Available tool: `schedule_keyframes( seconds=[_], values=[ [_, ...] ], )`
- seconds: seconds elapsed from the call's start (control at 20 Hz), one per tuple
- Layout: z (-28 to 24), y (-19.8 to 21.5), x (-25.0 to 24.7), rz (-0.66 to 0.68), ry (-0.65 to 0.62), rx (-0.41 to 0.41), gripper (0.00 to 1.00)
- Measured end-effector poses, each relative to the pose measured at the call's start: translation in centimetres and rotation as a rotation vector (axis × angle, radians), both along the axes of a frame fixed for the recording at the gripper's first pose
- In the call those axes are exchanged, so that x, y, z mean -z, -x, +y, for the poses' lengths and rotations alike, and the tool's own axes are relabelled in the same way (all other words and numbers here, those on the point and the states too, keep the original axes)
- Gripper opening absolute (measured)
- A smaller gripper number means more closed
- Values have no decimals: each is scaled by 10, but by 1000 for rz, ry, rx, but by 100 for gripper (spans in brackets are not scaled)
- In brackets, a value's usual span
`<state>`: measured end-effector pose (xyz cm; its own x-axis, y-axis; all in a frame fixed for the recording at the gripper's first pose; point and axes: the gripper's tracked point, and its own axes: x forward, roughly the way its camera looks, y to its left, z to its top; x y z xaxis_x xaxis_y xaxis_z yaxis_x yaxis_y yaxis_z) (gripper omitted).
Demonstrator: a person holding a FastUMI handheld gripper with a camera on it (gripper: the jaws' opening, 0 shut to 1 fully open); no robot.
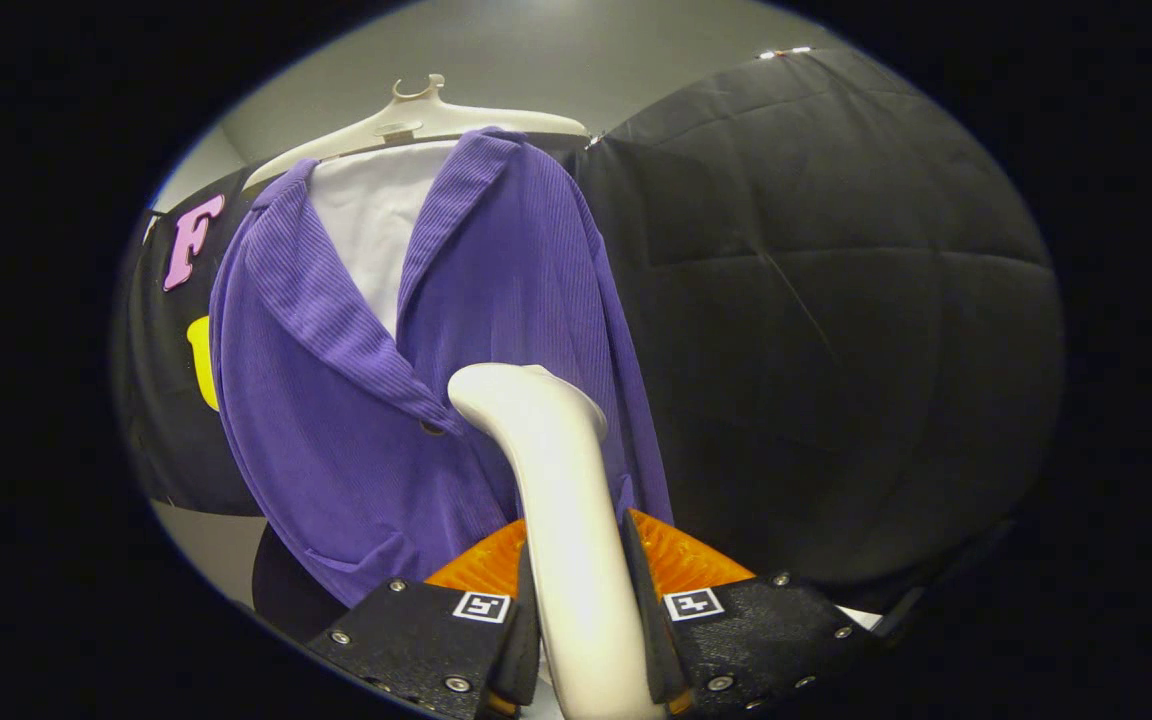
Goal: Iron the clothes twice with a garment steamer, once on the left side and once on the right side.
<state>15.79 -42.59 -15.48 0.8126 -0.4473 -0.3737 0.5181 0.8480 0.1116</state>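
Your claw (581, 610) is clenched on the garment steamer (561, 520), both fingers pressing its white handle from either side. The steamer rises up btwn the fingers, and its rounded head sits against the front of the purple jacket (406, 400), right by the dark button (431, 428) where the lapels meet. The jacket hangs on a pale hanger (416, 118) w/ a white shirt (376, 215) showing inside the open collar. It's ribbed fabric, w/ a pocket low on the side left of the steamer. Black quilted booth wall (836, 300) sits behind and to the right of the jacket.
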Motion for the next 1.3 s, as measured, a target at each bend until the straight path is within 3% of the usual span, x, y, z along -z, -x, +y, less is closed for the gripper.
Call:
schedule_keyframes(
  seconds=[0.85, 1.3],
  values=[
    [-14, 39, 83, 152, 37, -59, 42],
    [-2, 61, 127, 195, -16, -86, 42]
  ],
)
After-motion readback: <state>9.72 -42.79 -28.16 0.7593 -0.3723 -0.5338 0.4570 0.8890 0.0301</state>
